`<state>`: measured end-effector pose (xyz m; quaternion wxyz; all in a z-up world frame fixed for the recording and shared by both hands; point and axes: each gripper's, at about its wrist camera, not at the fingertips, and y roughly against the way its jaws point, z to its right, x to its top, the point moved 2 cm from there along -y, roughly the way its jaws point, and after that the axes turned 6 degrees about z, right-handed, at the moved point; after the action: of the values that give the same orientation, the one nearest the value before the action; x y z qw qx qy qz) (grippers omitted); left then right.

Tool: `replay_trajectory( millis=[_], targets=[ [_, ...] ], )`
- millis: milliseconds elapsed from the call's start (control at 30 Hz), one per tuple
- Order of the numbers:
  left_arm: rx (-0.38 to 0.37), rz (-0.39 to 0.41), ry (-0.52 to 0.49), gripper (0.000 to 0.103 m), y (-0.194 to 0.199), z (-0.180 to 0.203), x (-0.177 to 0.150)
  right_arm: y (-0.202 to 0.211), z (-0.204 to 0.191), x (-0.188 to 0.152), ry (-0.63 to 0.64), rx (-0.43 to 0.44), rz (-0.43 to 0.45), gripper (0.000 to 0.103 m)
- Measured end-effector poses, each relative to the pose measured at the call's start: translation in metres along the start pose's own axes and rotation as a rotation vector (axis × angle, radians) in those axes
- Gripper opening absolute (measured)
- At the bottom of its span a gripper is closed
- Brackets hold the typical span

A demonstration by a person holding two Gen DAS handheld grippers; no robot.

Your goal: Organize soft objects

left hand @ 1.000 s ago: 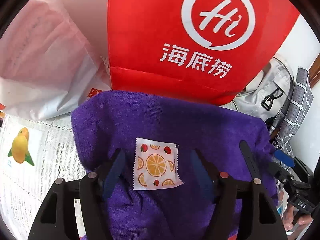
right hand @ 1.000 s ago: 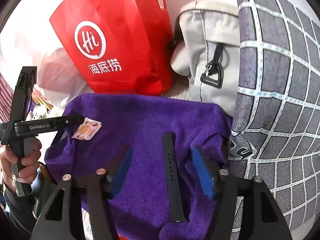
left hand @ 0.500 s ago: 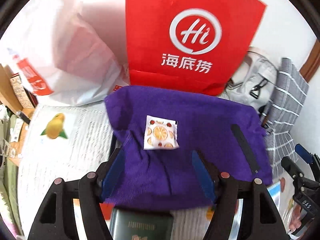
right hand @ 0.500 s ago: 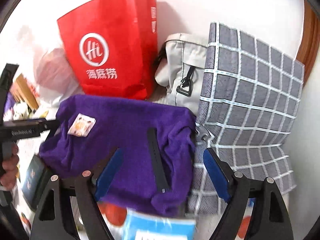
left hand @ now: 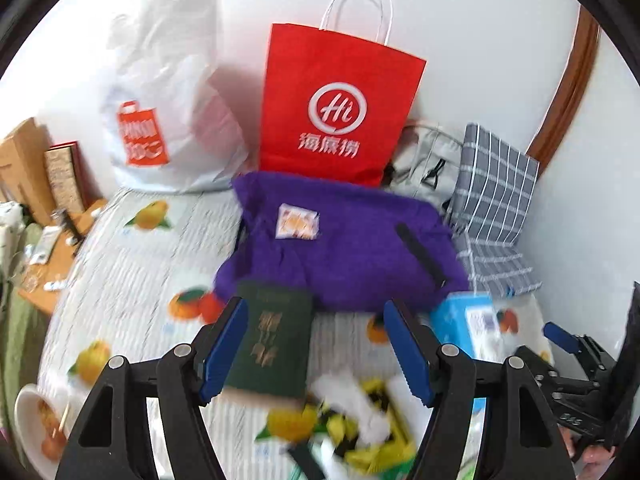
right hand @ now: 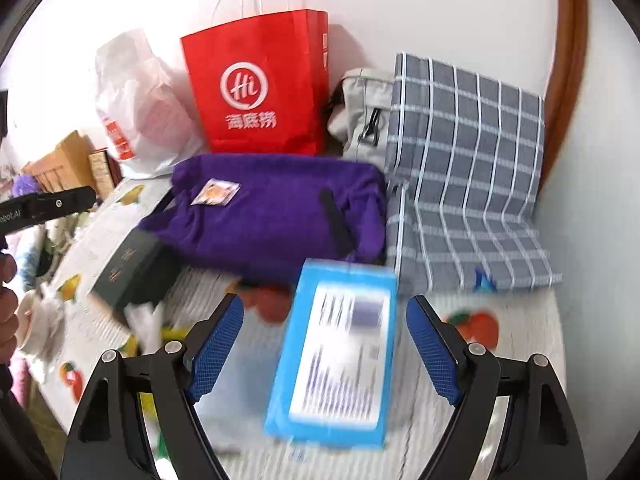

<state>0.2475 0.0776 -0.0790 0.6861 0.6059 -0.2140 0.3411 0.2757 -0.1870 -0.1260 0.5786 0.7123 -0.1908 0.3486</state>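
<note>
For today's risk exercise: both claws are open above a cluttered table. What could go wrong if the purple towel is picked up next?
1. A fruit-print sachet and a black strap lie loose on the purple towel; lifting it would likely spill them.
2. The green booklet overlaps the towel's front edge and could be dragged along.
3. The red paper bag stands right behind the towel and might tip if it is pulled.

Purple towel (right hand: 276,216), red bag (right hand: 260,88), grey checked cloth (right hand: 468,152)
</note>
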Motion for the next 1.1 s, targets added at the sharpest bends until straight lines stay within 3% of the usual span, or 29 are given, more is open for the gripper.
replay_trajectory(
  millis=[133,233,533,733,967,1100],
  targets=[
    [-0.022,-0.039,0.019,0.069,0.019,-0.005,-0.031,0.029,-0.002,-0.032,-0.032,0.043,0.011,0.083],
    [-0.019,-0.040,0.029,0.069,0.031,-0.008,-0.052,0.049,-0.004,-0.061,-0.019,0.017,0.007,0.083],
    [-0.003,-0.068,0.008,0.069,0.051,-0.012,-0.099,0.068,-0.004,-0.144,-0.034,0.023,-0.048,0.083],
    [0.015,-0.075,0.029,0.069,0.055,-0.020,-0.120,0.068,-0.013,-0.175,-0.016,0.047,-0.074,0.083],
    [0.010,-0.102,0.024,0.069,0.049,-0.024,-0.137,0.047,-0.018,-0.215,0.004,0.016,-0.151,0.084],
    [0.013,-0.128,0.009,0.069,0.036,-0.019,-0.144,0.043,-0.018,-0.222,0.016,-0.032,-0.108,0.081]
  ],
)
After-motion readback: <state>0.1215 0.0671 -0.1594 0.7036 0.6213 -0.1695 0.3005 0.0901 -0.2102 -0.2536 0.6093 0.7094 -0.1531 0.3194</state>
